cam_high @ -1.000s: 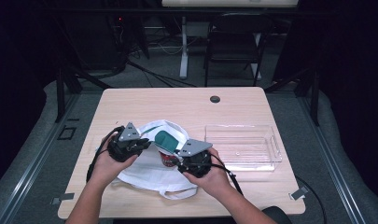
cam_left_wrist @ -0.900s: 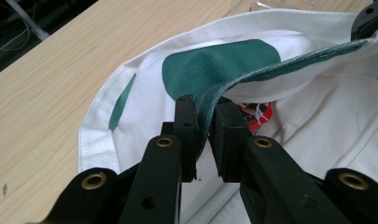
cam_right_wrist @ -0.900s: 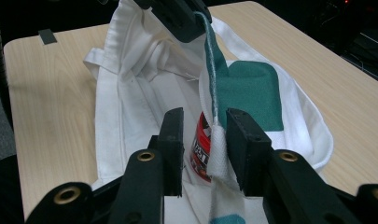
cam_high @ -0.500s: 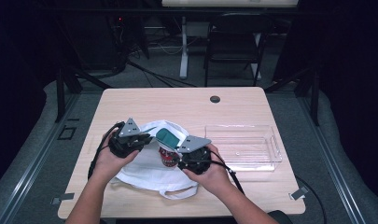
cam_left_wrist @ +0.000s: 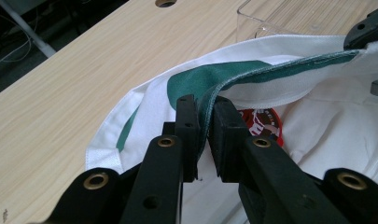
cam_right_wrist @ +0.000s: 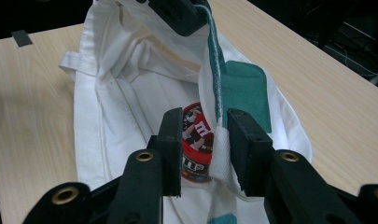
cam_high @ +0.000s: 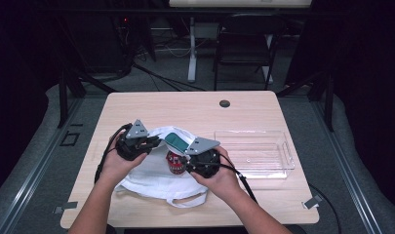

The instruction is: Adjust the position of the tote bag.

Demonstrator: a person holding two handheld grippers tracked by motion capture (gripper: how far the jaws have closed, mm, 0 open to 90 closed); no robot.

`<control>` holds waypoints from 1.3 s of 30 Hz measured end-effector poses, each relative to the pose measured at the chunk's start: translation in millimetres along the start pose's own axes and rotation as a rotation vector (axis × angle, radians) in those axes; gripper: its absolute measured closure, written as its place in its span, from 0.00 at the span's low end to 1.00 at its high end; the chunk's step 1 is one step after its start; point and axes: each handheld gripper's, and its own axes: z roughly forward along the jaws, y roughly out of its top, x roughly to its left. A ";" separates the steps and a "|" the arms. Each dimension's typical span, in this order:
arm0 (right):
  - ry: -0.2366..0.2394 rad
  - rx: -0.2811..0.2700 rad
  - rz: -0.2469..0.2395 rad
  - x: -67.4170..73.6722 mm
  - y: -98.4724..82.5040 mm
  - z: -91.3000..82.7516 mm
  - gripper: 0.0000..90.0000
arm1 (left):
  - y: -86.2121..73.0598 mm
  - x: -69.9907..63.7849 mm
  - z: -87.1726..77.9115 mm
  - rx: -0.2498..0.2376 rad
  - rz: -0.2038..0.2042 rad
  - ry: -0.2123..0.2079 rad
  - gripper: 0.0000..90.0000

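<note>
A white cloth bag (cam_high: 156, 175) with a green patch lay on the near left part of the table (cam_high: 195, 105), its mouth held open between the two hands. The left gripper (cam_high: 136, 144) was clamped narrow on the green-trimmed rim (cam_left_wrist: 233, 81) at the bag's far left side; in the left gripper view the hem ran between the pads with no gap. The right gripper (cam_high: 201, 158) held the same rim on the right side: the right gripper view showed a fold of white hem lying between its jaws against the right pad, though a gap remained toward the left pad, so I could not tell how firmly it pinched.

Inside the bag sat a red candy tub (cam_right_wrist: 196, 140), upright as far as I could see, resting low in the opening between the two grippers. A clear plastic tray (cam_high: 256, 153) stood just right of the bag, with nothing in it that I could see.

To my eye the work was midway: the bag was open and spread, the tub exposed, but the tub was not yet lifted out or moved toward the tray, if that was the aim. Both grippers were busy with the cloth, so one would need to let go first.
</note>
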 end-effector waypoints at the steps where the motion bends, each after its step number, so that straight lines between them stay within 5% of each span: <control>1: 0.000 0.000 0.000 0.0 0.0 0.0 0.75 | 0.1 0.4 0.3 -0.001 -0.001 0.000 0.91; 17: -0.030 0.025 -0.025 -7.6 25.1 17.4 0.75 | 0.9 3.9 0.8 -0.017 -0.009 0.003 0.91; 39: -0.091 0.113 -0.090 -9.7 32.8 41.0 0.77 | 1.6 4.1 -0.6 -0.039 -0.023 0.001 0.92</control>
